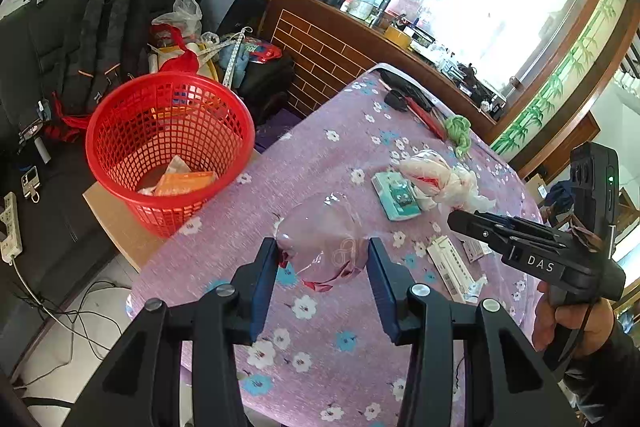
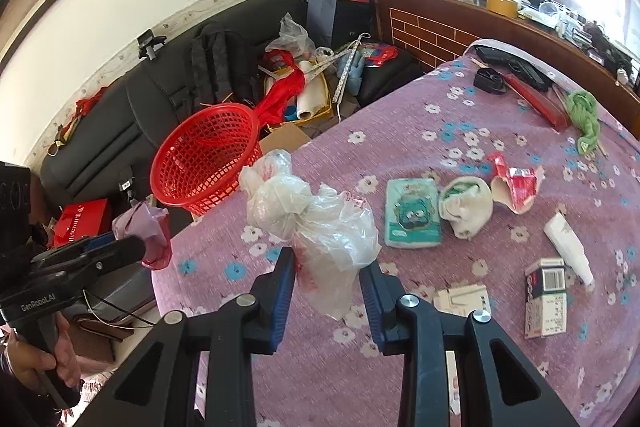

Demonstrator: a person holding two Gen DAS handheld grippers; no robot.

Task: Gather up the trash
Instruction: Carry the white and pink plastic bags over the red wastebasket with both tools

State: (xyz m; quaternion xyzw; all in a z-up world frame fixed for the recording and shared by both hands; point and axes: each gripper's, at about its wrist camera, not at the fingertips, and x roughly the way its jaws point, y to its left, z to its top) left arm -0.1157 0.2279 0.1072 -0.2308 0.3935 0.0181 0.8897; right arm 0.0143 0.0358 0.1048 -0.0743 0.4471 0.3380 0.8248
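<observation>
My left gripper is shut on a clear plastic wrapper with red edges, held above the table's left edge; it also shows in the right wrist view. My right gripper is shut on a knotted white plastic bag, lifted over the table; the bag shows in the left wrist view. A red mesh basket stands on a cardboard box left of the table, with orange packets inside. On the purple flowered tablecloth lie a teal tissue pack, a crumpled white-green wrapper and a torn red-white packet.
A white tube, a barcode carton and white cards lie on the right. A green cloth, red strip and black items sit far back. A black sofa with clutter stands behind the basket.
</observation>
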